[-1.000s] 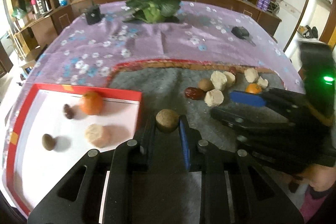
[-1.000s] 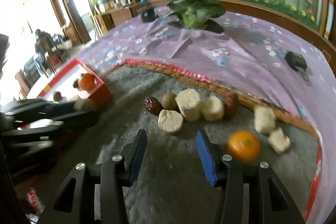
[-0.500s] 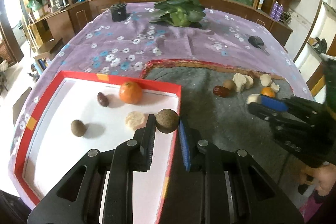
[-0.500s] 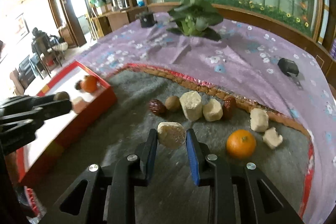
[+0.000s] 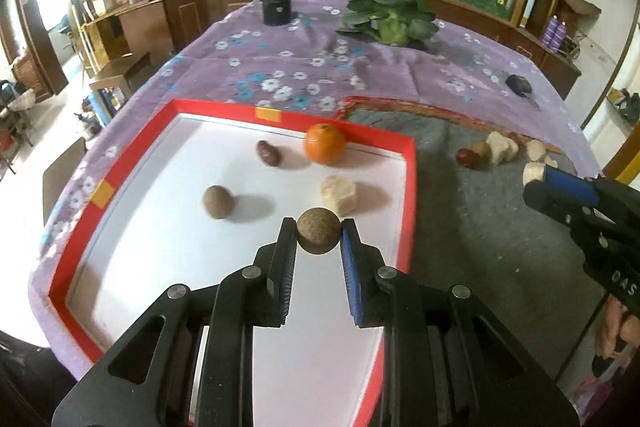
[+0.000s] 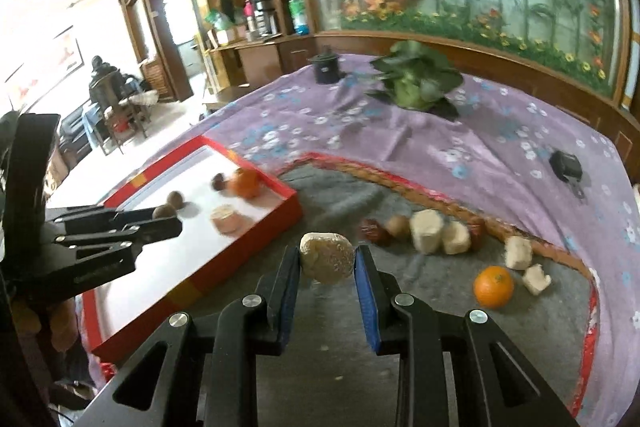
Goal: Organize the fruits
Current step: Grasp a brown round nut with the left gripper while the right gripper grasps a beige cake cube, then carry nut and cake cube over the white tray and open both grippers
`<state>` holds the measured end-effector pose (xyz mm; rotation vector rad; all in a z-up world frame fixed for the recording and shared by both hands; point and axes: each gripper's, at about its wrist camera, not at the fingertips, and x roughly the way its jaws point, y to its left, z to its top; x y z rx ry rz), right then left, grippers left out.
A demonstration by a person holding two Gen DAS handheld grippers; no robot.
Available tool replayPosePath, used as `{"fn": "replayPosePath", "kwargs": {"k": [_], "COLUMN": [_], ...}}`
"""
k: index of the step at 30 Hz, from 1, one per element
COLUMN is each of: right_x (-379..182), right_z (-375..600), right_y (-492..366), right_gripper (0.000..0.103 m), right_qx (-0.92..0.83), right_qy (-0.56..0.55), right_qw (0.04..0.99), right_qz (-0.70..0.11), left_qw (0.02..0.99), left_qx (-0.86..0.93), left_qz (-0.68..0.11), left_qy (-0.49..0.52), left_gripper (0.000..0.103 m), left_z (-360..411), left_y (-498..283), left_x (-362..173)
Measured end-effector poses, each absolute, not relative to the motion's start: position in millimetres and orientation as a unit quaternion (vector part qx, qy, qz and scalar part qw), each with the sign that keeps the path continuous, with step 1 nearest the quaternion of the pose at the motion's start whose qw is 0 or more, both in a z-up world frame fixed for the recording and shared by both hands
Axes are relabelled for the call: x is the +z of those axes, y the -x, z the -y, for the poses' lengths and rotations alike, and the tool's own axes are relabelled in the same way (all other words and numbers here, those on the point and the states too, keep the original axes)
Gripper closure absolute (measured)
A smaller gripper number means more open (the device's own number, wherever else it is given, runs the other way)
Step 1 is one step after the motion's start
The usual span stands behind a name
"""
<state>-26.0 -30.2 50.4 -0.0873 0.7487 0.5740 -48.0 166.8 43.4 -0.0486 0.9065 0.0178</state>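
Left gripper (image 5: 319, 235) clamps a brown round fruit (image 5: 318, 230) above the red-rimmed tray (image 5: 407, 187); right gripper (image 6: 327, 259) clamps a pale chunk (image 6: 327, 263) just outside its rim.

Matt grey felt mat (image 6: 328, 195), glossy red cardboard tray (image 5: 406, 195), purple floral cloth (image 5: 280, 67), rough brown ball (image 5: 319, 235)

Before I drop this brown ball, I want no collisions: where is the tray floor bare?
Bare: the near half of the tray, below the brown fruit and pale chunk. Crowded: far side by the orange and date.
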Motion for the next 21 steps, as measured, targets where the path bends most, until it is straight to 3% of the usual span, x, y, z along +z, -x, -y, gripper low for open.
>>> {"fn": "replayPosePath", "kwargs": {"k": [21], "right_x": [52], "right_z": [-50], "right_y": [53], "right_gripper": [0.076], "right_qx": [0.339], "right_qy": [0.098], "right_qw": [0.86], "right_qz": [-0.369], "left_qw": [0.895], "left_qx": [0.03], "left_qz": [-0.442], "left_qy": [0.053], "left_gripper": [0.082], "left_z": [-216], "left_y": [73], "left_x": [34]}}
